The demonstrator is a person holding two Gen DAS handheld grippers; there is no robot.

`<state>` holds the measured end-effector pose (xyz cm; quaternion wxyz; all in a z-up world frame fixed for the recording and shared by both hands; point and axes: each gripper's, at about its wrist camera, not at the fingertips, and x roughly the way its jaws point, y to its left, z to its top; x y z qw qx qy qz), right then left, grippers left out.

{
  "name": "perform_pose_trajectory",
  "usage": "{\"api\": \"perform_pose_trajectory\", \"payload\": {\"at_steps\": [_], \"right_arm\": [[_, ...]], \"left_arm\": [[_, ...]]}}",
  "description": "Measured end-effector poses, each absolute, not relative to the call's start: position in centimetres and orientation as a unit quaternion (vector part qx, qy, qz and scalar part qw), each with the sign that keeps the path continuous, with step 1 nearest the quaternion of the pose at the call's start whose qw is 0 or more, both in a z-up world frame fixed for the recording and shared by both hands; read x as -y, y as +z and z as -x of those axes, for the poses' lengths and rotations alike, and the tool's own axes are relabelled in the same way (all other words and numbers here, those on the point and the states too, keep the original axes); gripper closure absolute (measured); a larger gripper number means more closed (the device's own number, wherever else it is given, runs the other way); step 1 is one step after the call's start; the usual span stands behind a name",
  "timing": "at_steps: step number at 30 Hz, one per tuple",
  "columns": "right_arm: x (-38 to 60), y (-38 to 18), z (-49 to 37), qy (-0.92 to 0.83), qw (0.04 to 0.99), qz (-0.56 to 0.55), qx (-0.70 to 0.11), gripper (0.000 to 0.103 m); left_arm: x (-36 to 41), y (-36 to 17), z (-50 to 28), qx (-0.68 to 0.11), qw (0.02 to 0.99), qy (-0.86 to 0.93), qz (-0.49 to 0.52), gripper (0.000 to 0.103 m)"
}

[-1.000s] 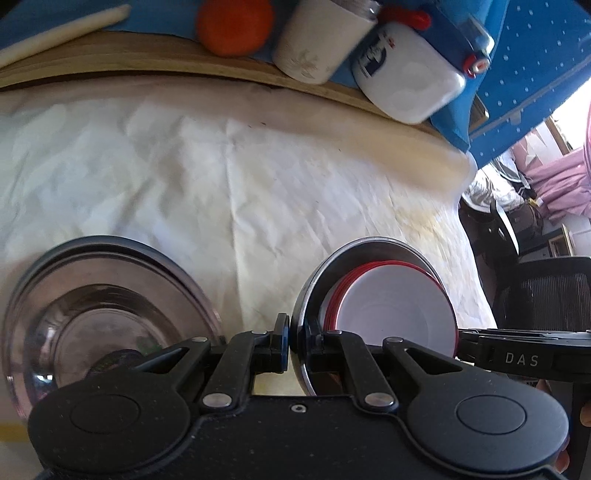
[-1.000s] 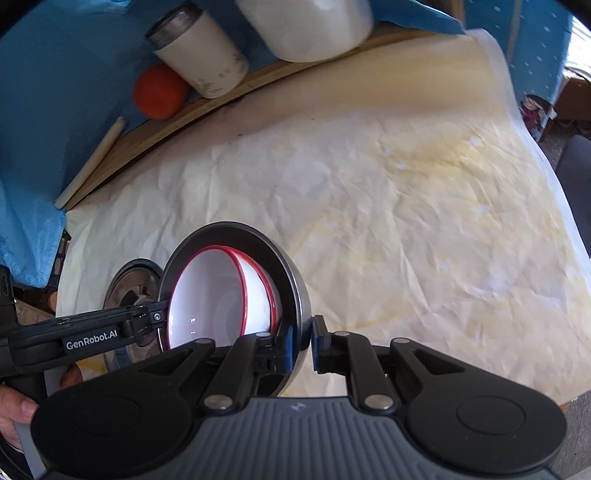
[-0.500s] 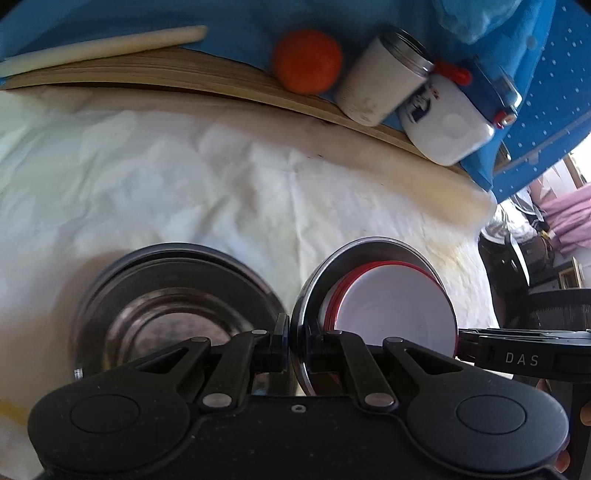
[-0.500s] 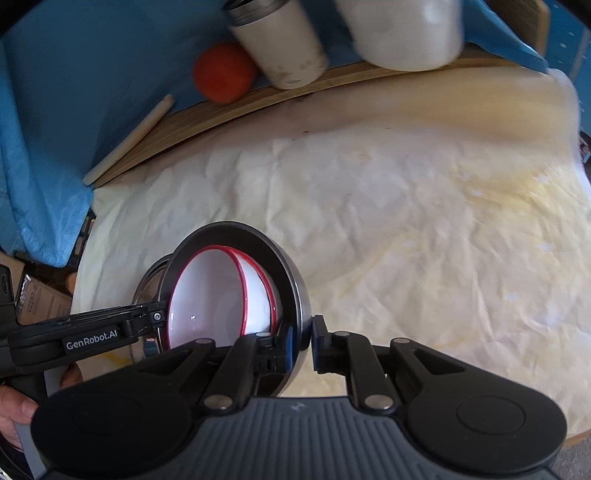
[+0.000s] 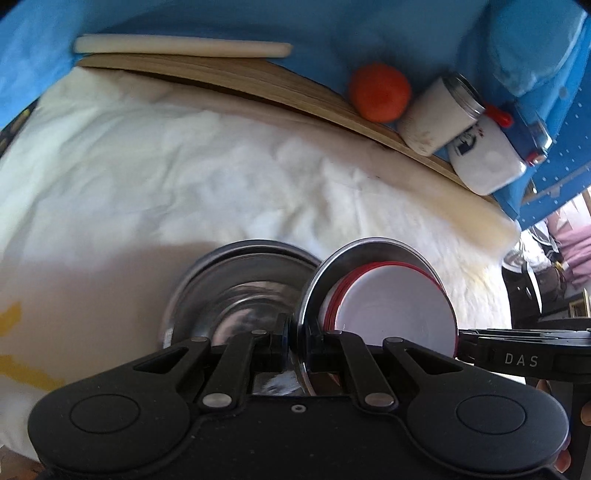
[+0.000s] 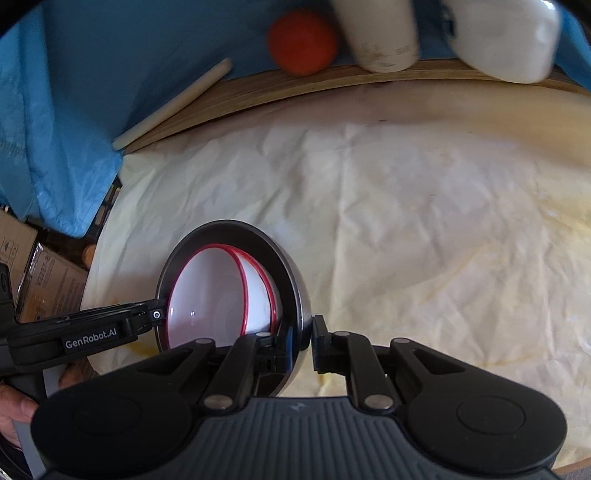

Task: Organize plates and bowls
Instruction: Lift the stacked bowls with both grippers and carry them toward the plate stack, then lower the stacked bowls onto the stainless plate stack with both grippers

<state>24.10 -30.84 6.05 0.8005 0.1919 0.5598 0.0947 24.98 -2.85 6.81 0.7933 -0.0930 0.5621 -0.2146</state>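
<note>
Both hand-held grippers have carried the steel bowl [image 5: 373, 254] sideways, beside the one steel plate [image 5: 240, 284] on the counter [image 5: 184, 177]. Left hand-held gripper [image 5: 297, 341] and right hand-held gripper [image 6: 304, 338] each clamp its rim. Two red-rimmed white bowls [image 6: 218, 295] sit nested inside.

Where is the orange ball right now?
The orange ball sits at the far edge of the table on the blue cloth, just left of the white cup lying on its side, and right of the long white stick.
</note>
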Motion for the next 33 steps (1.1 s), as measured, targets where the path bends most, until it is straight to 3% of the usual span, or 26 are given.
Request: {"api": "perform_pose_trajectory", "payload": {"at_steps": [16,33], "right_arm": [[24.9,4.6,-25.8,0.133,0.787,-0.163,-0.580,0.090],[24.5,4.3,-26.1,0.128,0.783,-0.162,-0.586,0.090]], "left_arm": [[-3.2,5.1,-24.6,-0.563,0.798,-0.175,0.123,0.097],[-3.4,4.3,-24.7,-0.570,0.793,-0.177,0.126,0.097]]}}
